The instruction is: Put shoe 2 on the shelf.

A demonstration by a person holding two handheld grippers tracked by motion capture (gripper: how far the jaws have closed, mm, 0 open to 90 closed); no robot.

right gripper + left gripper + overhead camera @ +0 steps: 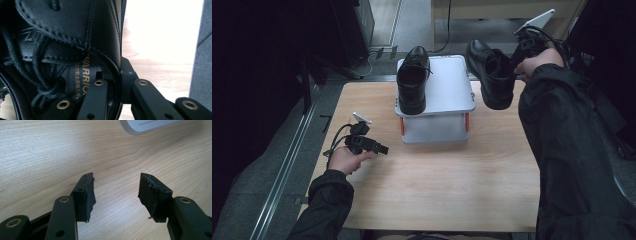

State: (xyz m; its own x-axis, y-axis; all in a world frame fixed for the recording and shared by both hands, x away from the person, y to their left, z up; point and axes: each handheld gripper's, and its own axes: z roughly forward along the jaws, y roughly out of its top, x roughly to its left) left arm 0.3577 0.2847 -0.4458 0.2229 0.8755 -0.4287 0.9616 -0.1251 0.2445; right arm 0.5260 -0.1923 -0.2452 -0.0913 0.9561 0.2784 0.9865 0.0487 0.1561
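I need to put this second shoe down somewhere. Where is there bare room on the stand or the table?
The stand is bare on its right half, beside the shoe already on it. The table is bare across its near half, between stand and front edge. The left gripper crowds the table's left side. The right gripper holds the second shoe.
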